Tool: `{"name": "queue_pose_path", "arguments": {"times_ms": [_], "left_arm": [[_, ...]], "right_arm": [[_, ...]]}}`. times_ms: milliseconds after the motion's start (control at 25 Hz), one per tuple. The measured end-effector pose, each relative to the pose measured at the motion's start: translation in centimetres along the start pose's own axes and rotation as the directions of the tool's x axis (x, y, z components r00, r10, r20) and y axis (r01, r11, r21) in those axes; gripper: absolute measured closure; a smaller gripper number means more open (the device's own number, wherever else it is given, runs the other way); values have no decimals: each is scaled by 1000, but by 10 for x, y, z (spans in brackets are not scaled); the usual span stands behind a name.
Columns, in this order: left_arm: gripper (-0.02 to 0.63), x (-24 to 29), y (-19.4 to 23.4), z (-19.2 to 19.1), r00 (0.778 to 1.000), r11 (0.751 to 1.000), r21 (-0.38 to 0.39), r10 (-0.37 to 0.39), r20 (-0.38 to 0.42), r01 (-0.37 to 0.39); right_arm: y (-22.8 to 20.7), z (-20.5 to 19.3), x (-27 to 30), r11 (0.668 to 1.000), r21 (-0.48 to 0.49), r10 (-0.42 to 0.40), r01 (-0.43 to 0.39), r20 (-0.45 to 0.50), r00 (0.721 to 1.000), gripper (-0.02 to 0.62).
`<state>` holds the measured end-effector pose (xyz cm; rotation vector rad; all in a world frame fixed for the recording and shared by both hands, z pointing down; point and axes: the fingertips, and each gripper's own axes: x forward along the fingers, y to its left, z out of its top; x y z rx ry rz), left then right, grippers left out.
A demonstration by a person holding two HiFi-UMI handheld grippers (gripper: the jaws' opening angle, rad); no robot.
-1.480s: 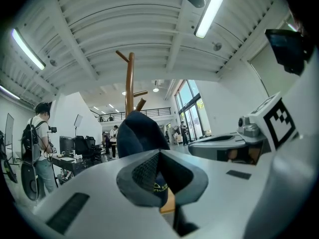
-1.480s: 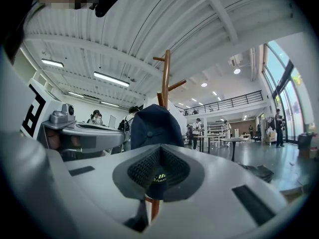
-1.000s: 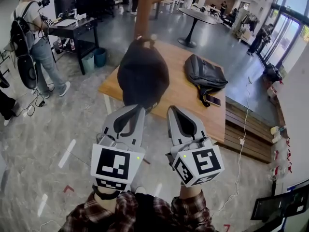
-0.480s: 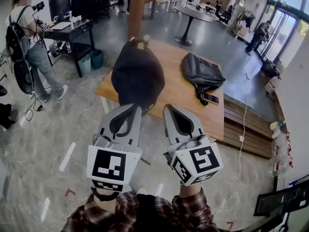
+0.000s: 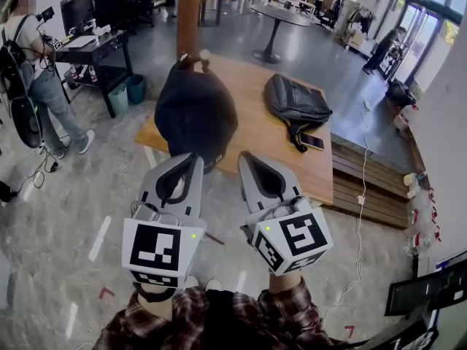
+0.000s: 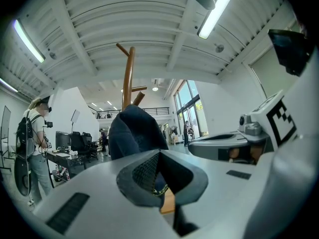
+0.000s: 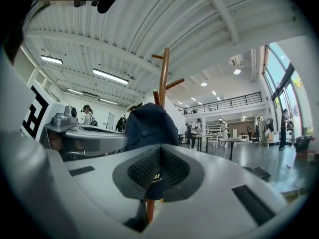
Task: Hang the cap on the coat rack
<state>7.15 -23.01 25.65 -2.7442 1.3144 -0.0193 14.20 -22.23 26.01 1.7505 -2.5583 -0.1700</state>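
Note:
A dark navy cap hangs from a peg of the brown wooden coat rack. My left gripper and right gripper are side by side just below the cap's lower edge, both shut with nothing held. In the left gripper view the cap shows beyond the closed jaws of my left gripper, with the rack rising behind it. The right gripper view shows the same cap on the rack past my right gripper.
Behind the rack stands a wooden table with a black backpack and a phone. A person with a backpack stands at the left by a desk. A round table is farther back.
The head view has drifted, so rack, cap and grippers sit further left. The cap stays on its peg. Both grippers remain shut below it.

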Motion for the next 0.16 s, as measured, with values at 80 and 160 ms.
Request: {"name": "queue_pose_path", "arguments": {"times_ms": [80, 160], "left_arm": [[595, 1, 3, 3, 1000, 1000, 11, 0, 11, 0], [595, 2, 7, 7, 1000, 1000, 25, 3, 26, -3]], "right_arm": [[0, 2, 2, 1000, -5, -2, 2, 9, 1000, 584], [0, 6, 5, 1000, -13, -2, 2, 22, 1000, 584]]}}
